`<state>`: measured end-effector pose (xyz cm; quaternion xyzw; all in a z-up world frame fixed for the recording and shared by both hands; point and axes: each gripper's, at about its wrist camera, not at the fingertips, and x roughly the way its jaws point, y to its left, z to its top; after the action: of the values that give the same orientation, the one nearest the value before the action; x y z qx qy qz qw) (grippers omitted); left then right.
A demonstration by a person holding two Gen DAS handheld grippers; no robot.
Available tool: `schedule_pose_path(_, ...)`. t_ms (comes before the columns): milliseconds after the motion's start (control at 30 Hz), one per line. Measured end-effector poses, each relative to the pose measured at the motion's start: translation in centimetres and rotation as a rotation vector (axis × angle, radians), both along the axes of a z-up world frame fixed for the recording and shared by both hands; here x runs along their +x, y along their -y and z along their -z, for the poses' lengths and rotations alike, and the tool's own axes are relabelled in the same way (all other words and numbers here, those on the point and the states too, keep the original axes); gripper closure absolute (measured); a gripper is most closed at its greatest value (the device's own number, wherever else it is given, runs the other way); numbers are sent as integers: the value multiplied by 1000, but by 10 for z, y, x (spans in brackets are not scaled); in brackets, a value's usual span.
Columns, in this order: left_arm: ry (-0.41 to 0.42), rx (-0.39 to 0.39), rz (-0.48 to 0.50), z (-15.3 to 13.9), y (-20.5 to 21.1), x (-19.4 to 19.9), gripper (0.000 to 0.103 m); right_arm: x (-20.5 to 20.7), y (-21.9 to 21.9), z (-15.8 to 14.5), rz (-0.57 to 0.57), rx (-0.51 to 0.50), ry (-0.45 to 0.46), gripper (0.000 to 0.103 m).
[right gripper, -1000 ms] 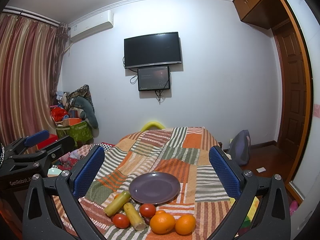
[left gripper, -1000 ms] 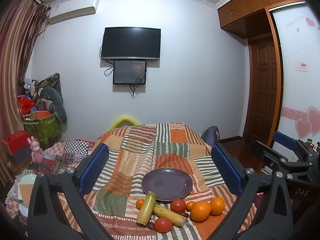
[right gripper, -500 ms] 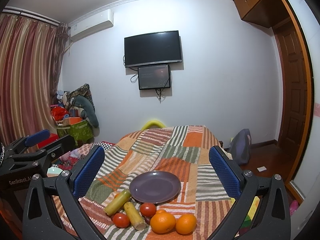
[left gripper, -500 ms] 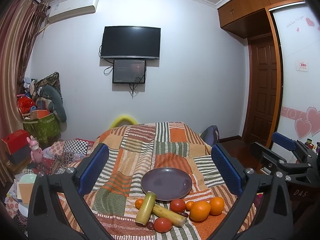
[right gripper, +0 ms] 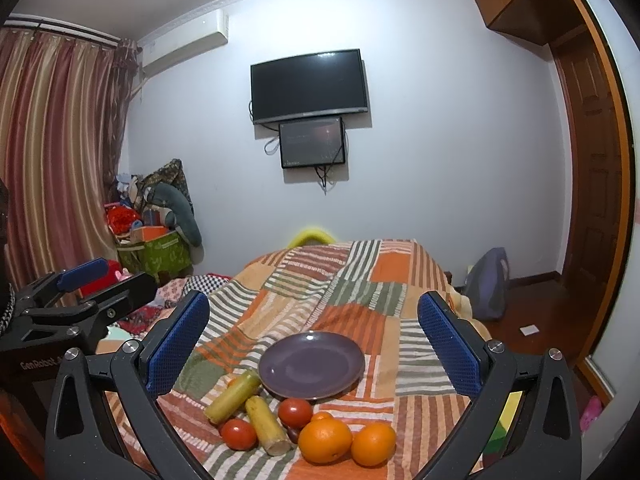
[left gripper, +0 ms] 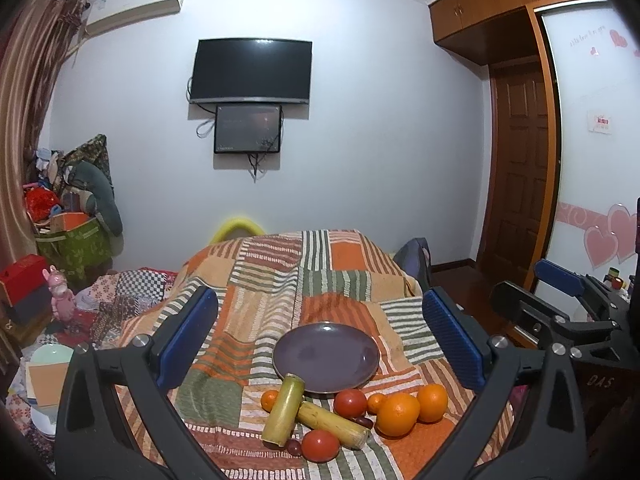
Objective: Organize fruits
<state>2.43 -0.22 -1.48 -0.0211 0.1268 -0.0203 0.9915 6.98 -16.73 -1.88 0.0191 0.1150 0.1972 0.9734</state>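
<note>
Nothing moved since last second: my left tongs [left gripper: 320, 340] and right tongs [right gripper: 314, 340] still spread, empty; purple plate [left gripper: 326, 356] bare, fruit pile [right gripper: 312, 428] untouched. Task unstarted.

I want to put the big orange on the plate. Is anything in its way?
Mostly clear. The big orange sits in front of the purple plate, which holds nothing. A tomato and a small orange lie between them, so lift it over them.
</note>
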Motion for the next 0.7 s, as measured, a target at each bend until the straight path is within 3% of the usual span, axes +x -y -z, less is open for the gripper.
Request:
schedule_pose_path(100,-13,4,-3,6,-3,7,1,7,4,7,10,-16,-29,3)
schedule_pose_path(167,-29,13,-12,11,-6,13,6,11,8,13,10,-22,-52,7)
schedule_pose_path(267,-90,24,-17,20,-13,26,20,22,16,26,15,-48,-117,16)
schedule_pose_path(467,-223,14,-8,49,-28,58,23,45,27,56,16,-81,-263,38)
schedule_pose_path(533,-279,-4,-1,62,-35,70,29,52,28,66,18,-99,-313,46)
schedule_pose_path(700,-404,-23,1,92,-47,92,43,66,33,94,12,-136,-430,53)
